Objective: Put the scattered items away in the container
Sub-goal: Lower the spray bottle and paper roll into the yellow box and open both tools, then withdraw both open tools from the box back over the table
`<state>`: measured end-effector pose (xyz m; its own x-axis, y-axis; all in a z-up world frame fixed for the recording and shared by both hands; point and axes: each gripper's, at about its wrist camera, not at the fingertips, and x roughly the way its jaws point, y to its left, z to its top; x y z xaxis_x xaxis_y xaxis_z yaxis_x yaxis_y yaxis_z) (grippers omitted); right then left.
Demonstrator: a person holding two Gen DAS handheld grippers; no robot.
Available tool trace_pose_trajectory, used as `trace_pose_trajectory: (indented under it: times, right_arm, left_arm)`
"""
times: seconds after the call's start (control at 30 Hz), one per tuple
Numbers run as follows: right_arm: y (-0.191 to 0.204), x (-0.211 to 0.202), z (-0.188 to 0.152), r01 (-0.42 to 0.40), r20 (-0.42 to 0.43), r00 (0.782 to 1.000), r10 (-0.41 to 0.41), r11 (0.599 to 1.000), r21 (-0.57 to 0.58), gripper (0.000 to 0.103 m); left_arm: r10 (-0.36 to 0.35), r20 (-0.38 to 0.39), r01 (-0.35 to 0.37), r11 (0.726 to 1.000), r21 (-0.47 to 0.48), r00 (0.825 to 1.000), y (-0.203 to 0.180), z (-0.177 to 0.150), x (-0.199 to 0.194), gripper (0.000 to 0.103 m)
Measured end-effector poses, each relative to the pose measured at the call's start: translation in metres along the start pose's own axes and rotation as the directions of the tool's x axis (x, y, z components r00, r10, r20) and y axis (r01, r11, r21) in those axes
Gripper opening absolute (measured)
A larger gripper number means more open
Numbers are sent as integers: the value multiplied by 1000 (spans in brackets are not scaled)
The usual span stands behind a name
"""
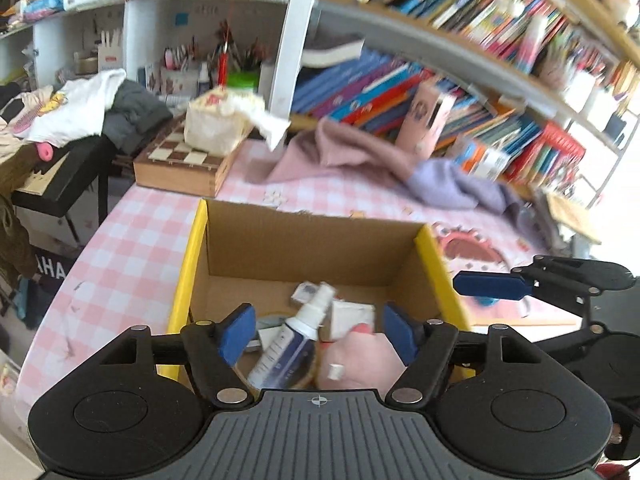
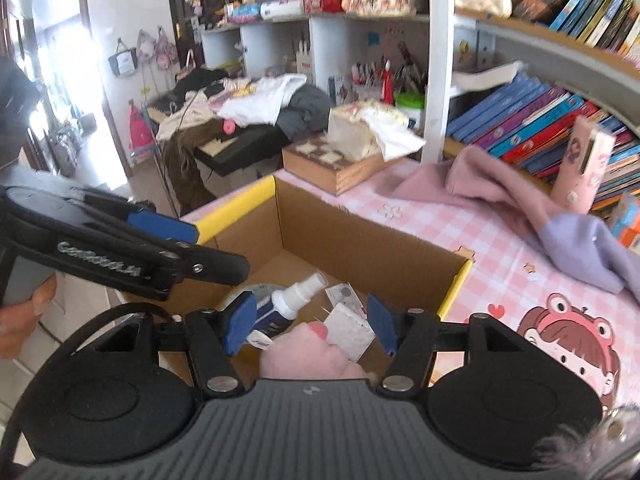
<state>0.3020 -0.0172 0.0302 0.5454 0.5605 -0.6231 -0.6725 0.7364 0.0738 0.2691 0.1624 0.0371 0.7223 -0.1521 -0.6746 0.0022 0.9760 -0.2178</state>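
Pink-checked table (image 1: pixel 132 248), the bearing surface, extends ahead of and to both sides of the two claws. On it, directly below and ahead of both claws, stands one open cardboard box (image 1: pixel 312 248) with yellow outer walls, the container of the task; its open top lets items be dropped in from above. Beyond the box, farther from the claws, lie two cloths, one pink cloth (image 2: pixel 472 184) and one lilac cloth (image 2: pixel 576 248), still outside the container. One wooden chessboard case (image 2: pixel 332 172) sits beyond the box's far corner, a tissue pack on top of it.

Left claw (image 1: pixel 318 332): jaws spread, nothing pinched; it hovers over the near part of the box. Right claw (image 2: pixel 310 328): jaws likewise spread and empty, over the same box, beside the left claw. Judged from this, both have let go and the drop is complete.

Inside the box, seen between the spread jaws: one soft pink item (image 2: pixel 308 356), nearest the claws; one white spray bottle (image 1: pixel 296 340) with a dark label, lying tilted on its side; one white packet (image 2: pixel 352 330) touching the pink item; one small card (image 2: pixel 340 294) just beyond. A roll-like object partly hidden under the bottle cannot be identified. Small pale pieces remain scattered on the table beyond the box.
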Motion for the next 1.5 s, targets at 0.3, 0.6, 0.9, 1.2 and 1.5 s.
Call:
trace_pose_trajectory:
  times: [0.3, 0.6, 0.9, 1.2, 1.5]
  right_arm:
    - [26, -57, -23, 52, 25, 998, -53, 998, 32, 61]
    - [36, -99, -74, 181, -18, 983, -180, 972, 150, 61]
    - [37, -130, -121, 320, -81, 947, -310, 916, 241, 61]
    - [44, -150, -154, 435, -98, 898, -430, 827, 356, 61]
    - [45, -166, -174, 502, -99, 855, -509, 767, 399, 62]
  left_arm:
    - [-50, 92, 50, 999, 5, 994, 1, -32, -57, 78]
    - [-60, 65, 60, 998, -3, 996, 7, -82, -87, 79]
    - [-92, 41, 91, 996, 23, 995, -10, -118, -93, 79]
    - [-82, 22, 79, 993, 87, 996, -32, -134, -85, 80]
    - [-56, 44, 47, 982, 184, 997, -60, -148, -86, 80]
